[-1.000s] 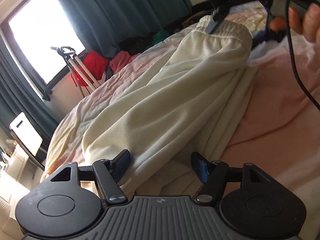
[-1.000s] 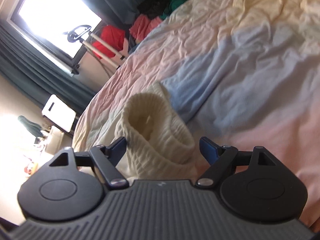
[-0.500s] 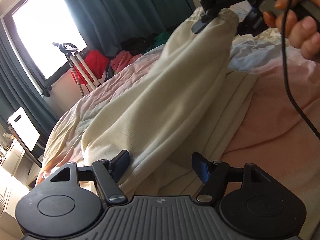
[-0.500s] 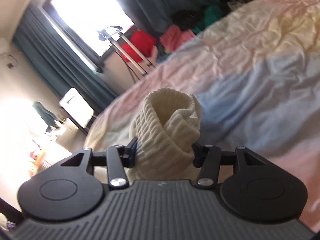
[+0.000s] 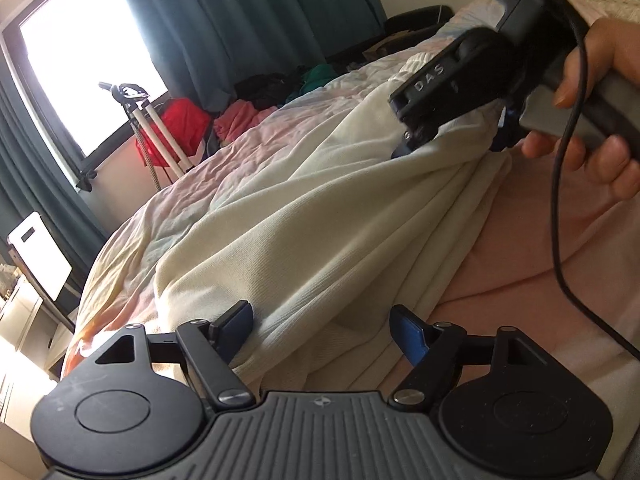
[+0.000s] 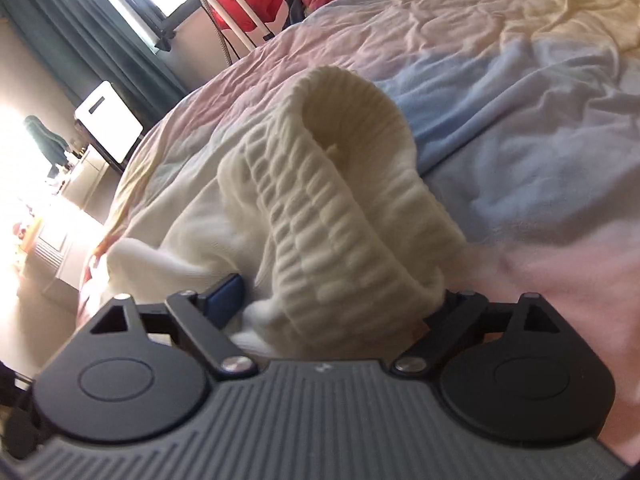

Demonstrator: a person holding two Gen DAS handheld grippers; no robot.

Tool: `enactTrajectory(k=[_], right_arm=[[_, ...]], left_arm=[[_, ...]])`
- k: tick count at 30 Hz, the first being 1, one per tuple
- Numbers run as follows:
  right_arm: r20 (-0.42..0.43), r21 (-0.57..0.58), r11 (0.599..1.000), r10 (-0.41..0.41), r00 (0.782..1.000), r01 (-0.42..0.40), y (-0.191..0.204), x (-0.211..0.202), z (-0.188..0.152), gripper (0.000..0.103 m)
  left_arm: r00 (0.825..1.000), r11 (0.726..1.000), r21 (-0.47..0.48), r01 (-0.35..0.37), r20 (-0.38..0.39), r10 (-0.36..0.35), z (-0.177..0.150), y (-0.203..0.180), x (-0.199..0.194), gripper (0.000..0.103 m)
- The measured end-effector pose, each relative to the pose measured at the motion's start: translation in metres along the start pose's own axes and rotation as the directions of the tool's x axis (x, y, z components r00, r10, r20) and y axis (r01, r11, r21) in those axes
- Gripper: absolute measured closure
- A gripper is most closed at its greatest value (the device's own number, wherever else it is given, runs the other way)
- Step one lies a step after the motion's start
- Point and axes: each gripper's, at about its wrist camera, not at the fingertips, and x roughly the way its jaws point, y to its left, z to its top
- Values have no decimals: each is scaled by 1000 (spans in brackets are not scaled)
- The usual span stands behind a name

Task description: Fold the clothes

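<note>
A cream garment (image 5: 320,216) lies along the bed, stretched from my left gripper toward the right one. My left gripper (image 5: 326,330) is open, its blue-padded fingers (image 5: 406,330) on either side of the garment's near folded edge. My right gripper (image 5: 452,136) shows in the left wrist view, held by a hand, and holds the garment's ribbed waistband (image 6: 352,220) lifted off the bed. In the right wrist view the right gripper (image 6: 340,300) has the waistband bunched between its fingers; the right finger is hidden by cloth.
The bed sheet (image 6: 540,140) is pastel pink, blue and yellow and wrinkled. A pile of red, pink and green clothes (image 5: 240,116) lies at the bed's far end by the window. A stand with white legs (image 5: 152,128) and teal curtains (image 5: 224,20) are beyond.
My right gripper closed on the waistband, lifted it and carried it toward my left gripper. The garment's far half now hangs raised. My left gripper stayed open in place.
</note>
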Motion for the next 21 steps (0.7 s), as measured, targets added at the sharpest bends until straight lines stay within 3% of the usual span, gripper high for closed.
enactTrajectory(k=[4,7,12,13,15,18,21], right_arm=[[-35,136,986,100,994,-94,-17,9,8,5],[-5,195,965,178,984,-174,-21,-1,12,5],[118,222,890,382,916,-400,-18,-29,19,5],[115,199,897,378,919,-394,-15,-29,19,5],[72,183,927,318,945,-326,-10,-22,18,5],[-37,190,959,219,975,-209,-11,2,10,6],[-84,146,974,188,979,-175,-8,12,2,6]], left_arm=[[1000,998,-53,27,9,-27,0,9,-1,25],[1000,998,-64,25,6,-25,0,9,-1,21],[1000,995,-98,22,0,-22,-1,12,1,17],[1000,993,-114,26,1,-26,-1,14,0,17],[999,990,-135,39,10,-38,-1,16,-1,17],[998,986,-160,53,21,-51,0,19,-3,17],[997,977,-199,70,27,-66,2,24,-5,16]])
